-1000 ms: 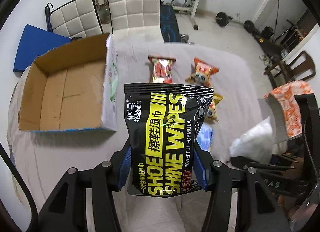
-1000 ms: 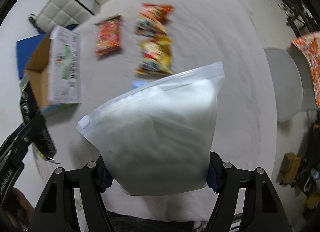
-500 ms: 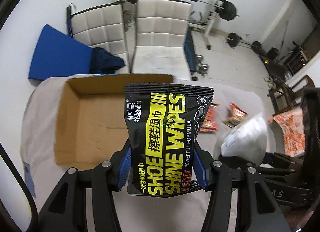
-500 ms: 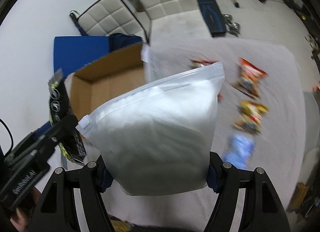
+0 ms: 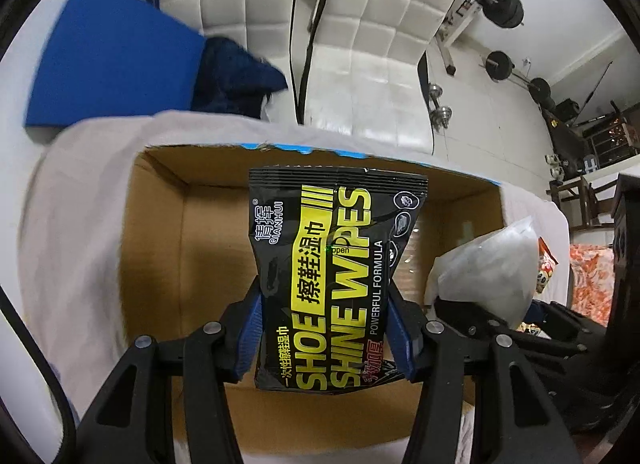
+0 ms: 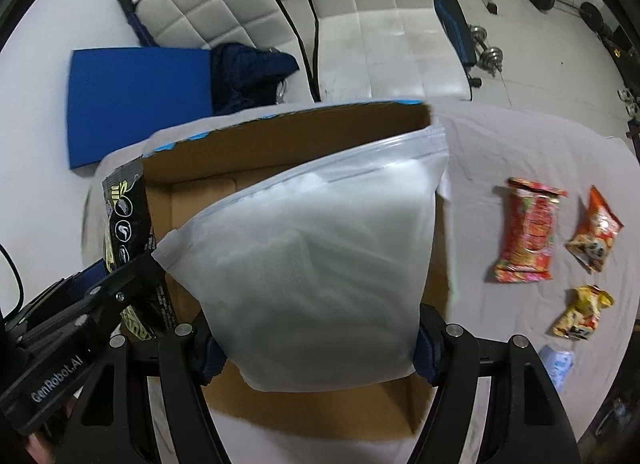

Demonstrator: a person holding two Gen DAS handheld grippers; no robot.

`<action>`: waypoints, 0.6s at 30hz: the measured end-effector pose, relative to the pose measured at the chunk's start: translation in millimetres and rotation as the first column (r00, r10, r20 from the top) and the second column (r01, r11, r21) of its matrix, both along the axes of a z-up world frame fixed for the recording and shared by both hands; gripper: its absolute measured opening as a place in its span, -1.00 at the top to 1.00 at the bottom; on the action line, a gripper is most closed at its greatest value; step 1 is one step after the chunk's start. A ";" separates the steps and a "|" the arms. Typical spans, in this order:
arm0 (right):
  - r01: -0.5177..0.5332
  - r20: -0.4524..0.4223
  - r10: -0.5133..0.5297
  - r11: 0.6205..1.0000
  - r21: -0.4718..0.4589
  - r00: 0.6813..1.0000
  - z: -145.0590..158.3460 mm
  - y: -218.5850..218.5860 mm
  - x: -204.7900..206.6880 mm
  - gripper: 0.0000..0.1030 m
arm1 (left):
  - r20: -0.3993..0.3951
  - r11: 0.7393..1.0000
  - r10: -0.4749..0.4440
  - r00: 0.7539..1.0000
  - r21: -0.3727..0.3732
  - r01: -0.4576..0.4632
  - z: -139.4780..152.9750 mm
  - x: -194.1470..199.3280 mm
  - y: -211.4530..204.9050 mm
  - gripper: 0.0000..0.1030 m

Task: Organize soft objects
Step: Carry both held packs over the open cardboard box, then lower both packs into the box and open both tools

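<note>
Left gripper (image 5: 326, 338) clamps black shoe-wipes pack (image 5: 336, 264), right gripper (image 6: 316, 348) clamps frosted zip bag (image 6: 320, 264), both over open cardboard box (image 5: 160, 264) with bare floor, snack packets (image 6: 528, 232) on cloth (image 6: 520, 144) beyond right wall.

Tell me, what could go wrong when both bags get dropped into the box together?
1. The left gripper holds the shoe wipes pack and the right gripper holds the frosted zip bag side by side over the cardboard box. They might bump each other.
2. The zip bag is bulky and hangs near the box's right wall, so it could catch on the rim and flop out onto the cloth.
</note>
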State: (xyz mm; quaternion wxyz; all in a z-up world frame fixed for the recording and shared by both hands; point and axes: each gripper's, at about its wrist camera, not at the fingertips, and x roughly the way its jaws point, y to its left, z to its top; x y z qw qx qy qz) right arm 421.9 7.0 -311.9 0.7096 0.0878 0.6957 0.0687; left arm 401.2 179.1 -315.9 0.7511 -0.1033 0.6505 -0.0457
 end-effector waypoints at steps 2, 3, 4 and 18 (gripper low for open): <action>0.005 -0.019 -0.005 1.000 -0.018 1.000 -18.8 5.5 15.0 -0.45 | -0.037 1.000 -0.002 0.999 -0.030 0.001 -16.8 12.2 8.2 0.00; 0.008 -0.026 -0.009 1.000 -0.028 1.000 -25.5 8.7 19.1 -0.45 | -0.062 0.999 -0.009 0.998 -0.047 0.006 -27.4 18.0 10.6 0.00; 0.010 -0.035 -0.011 0.999 -0.036 0.999 -34.4 12.1 23.8 -0.45 | -0.076 0.998 -0.012 0.997 -0.058 0.008 -34.4 23.0 11.5 -0.01; -0.008 -0.095 -0.001 0.996 -0.090 0.995 -87.4 17.6 51.7 -0.56 | -0.264 0.973 -0.027 0.964 -0.229 -0.036 -104.7 47.4 19.0 -0.03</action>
